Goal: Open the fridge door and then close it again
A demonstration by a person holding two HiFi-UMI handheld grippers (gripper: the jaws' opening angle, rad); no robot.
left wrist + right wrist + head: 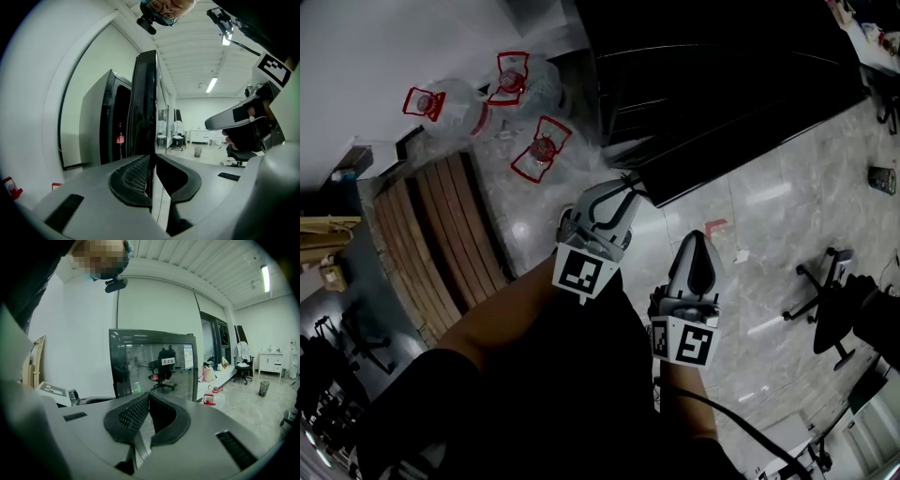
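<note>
My left gripper (152, 161) has its jaws clamped on the edge of the fridge door (146, 103), which stands wide open at centre frame (so I judge opening done, closing not yet), while the right gripper (147, 397) hangs back, jaws together on nothing.

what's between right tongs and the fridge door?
Nothing. In the right gripper view the shut right tongs face the door glass across open air; the head view shows only floor below that stretch.
</note>
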